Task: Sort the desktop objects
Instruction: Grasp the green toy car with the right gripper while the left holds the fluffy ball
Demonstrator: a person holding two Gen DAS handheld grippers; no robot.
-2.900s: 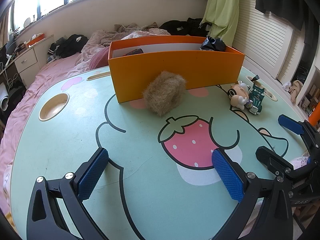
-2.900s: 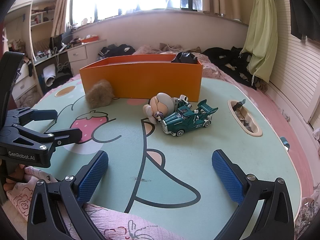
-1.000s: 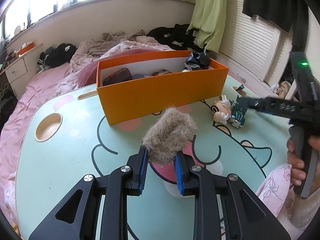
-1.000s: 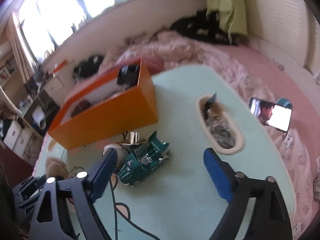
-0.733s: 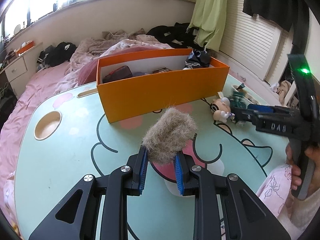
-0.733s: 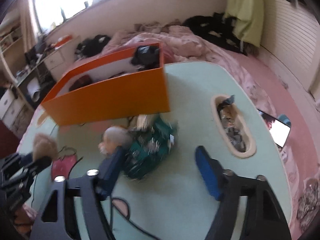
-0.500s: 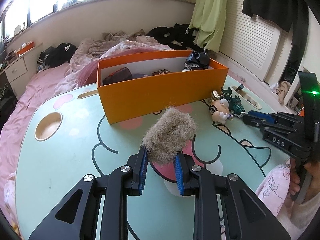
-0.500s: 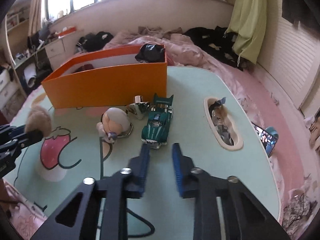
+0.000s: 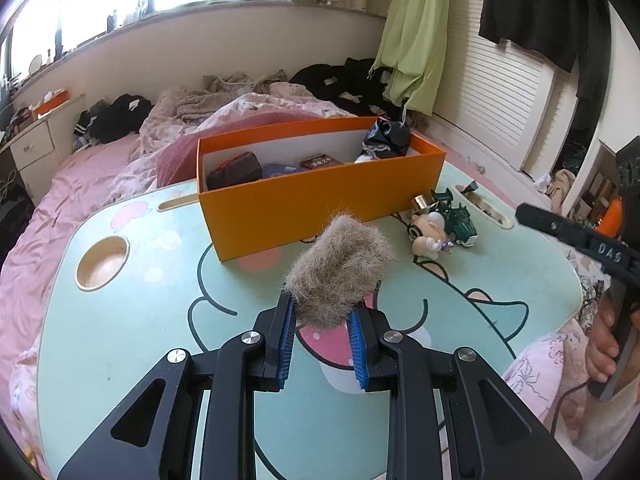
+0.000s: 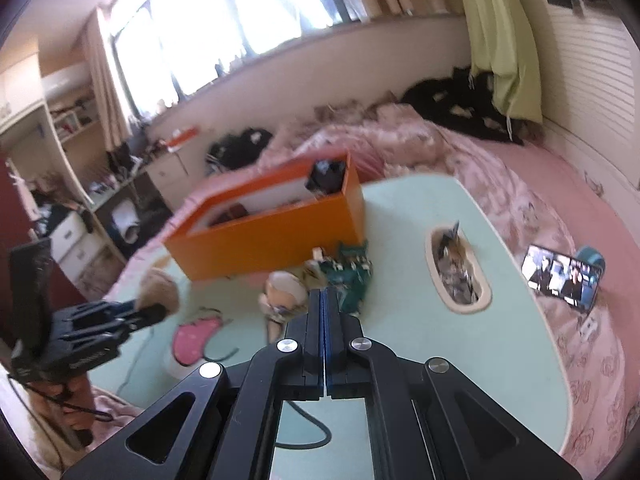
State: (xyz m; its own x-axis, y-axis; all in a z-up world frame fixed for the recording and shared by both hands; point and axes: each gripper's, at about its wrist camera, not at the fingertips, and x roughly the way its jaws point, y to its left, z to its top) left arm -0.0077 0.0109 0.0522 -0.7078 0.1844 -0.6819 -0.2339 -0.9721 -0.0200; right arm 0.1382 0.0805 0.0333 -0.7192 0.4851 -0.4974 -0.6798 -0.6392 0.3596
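Glossy cartoon tabletop (image 9: 120,320); left tongs (image 9: 322,332) around shaggy fur block (image 9: 340,272), right tongs (image 10: 324,312) pinched empty.

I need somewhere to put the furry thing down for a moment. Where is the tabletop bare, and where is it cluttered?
Bare table runs between the round cup recess and the orange box, and on toward the left gripper, shut on the furry block. It is crowded by the box's right end: the doll figure and green toy car sit together.

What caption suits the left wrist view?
Left gripper clutching a furry tan toy before an orange box.
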